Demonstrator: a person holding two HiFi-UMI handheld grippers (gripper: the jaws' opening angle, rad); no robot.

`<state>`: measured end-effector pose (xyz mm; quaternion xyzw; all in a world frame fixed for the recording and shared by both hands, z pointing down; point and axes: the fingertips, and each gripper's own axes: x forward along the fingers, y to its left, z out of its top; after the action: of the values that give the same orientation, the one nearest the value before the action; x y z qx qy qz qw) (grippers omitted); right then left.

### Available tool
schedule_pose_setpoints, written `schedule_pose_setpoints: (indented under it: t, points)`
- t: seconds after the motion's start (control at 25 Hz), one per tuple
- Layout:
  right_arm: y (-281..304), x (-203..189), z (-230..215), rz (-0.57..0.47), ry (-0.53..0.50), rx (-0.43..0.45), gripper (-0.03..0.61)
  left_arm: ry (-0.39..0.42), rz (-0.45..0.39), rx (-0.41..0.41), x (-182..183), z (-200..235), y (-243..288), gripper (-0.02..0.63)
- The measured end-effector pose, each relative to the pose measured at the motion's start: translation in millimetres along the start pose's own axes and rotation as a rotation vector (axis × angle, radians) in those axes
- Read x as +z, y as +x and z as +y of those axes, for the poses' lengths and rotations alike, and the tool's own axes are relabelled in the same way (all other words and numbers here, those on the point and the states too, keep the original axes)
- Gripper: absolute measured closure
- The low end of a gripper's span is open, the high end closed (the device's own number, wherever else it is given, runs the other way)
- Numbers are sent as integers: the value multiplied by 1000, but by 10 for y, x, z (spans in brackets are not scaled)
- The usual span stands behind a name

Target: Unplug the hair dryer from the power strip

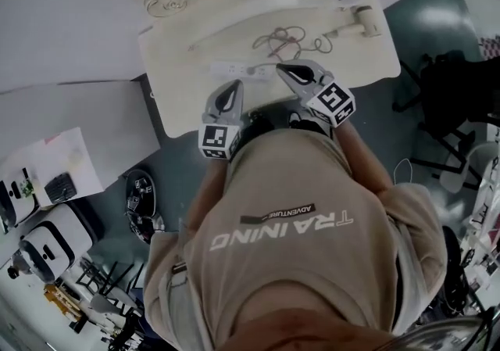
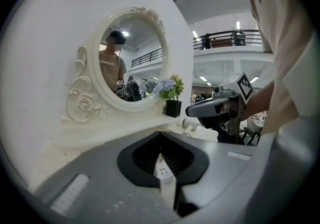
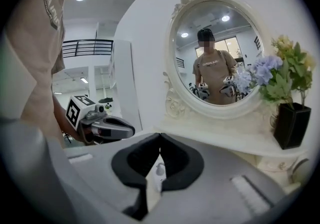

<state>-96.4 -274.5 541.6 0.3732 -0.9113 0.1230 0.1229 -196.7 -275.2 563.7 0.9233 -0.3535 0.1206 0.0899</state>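
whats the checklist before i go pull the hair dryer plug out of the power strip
1. Power strip ahead of both grippers: ok.
2. Left gripper open to steady the strip: not ok, shut and empty.
3. Right gripper open to pull: not ok, shut and empty.
4. Where the cable meets the strip: cannot tell, too small.
5. Hair dryer lying clear of the grippers: ok.
6. Cable lying loose on the table: ok.

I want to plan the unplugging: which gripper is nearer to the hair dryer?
Right. In the head view the right gripper is left of and below the hair dryer, apart from it; the left gripper is farther left, beyond the right one.
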Motion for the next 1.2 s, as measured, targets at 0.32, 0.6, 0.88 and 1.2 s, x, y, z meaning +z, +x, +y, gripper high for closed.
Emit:
schedule_pose_setpoints:
  t: [0.32,0.6,0.88,1.2]
  points:
    - [222,-123,-28,15,85,-142,575,37,61,-174,-235,225,271,607]
    - [425,-586,20,112,174,-177,575,88,122,-258,-335,263,440,606]
    - [540,-1098,-136,246,263,-157,575,115,218,-260,-573,181,619,606]
    - [721,-1343,-209,345,247,-90,575,168,348,-286,-862,82,765,604]
